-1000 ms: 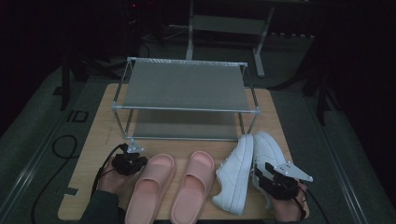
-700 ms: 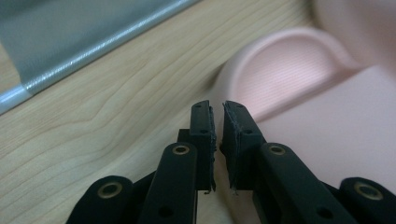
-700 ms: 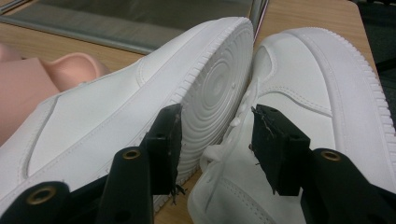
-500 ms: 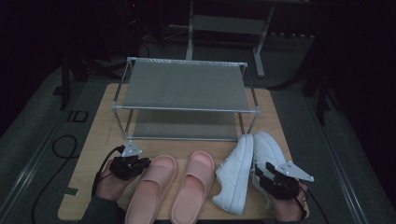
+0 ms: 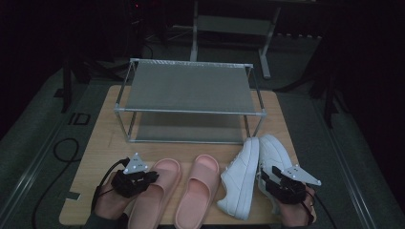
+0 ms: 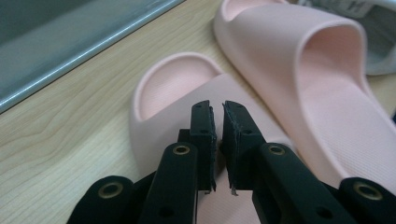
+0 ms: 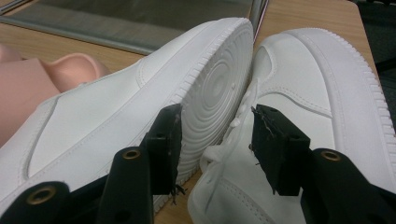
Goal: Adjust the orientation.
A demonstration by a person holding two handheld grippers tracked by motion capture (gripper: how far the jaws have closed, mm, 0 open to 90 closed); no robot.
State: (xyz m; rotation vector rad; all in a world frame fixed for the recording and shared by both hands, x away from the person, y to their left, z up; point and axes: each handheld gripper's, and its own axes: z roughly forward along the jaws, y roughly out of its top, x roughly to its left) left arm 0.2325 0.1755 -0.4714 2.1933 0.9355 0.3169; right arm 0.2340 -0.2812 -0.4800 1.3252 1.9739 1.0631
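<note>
1. Right now: shoes lined up on the desk (image 5: 95, 157) in front of the rack (image 5: 191, 88); nothing is racked yet.
2. Left tool (image 6: 217, 140): jaws nearly shut with a thin gap and nothing between them, having just opened slightly. It hovers over the heel end of the left slipper (image 6: 173, 93), and in the high view it sits at that slipper's left edge (image 5: 155, 191).
3. Right tool (image 7: 215, 149): jaws wide, straddling where the tipped sneaker (image 7: 140, 107) leans sole-first on the upright sneaker (image 7: 317, 84). Pads look clear of both, so no grip.
4. Step, my read: approach and pre-grasp, no pick started.
5. Next for left: open wider, drop onto the slipper's side wall, close, lift to a shelf.
6. Next for right: pick one sneaker only, or closing may pinch both.
</note>
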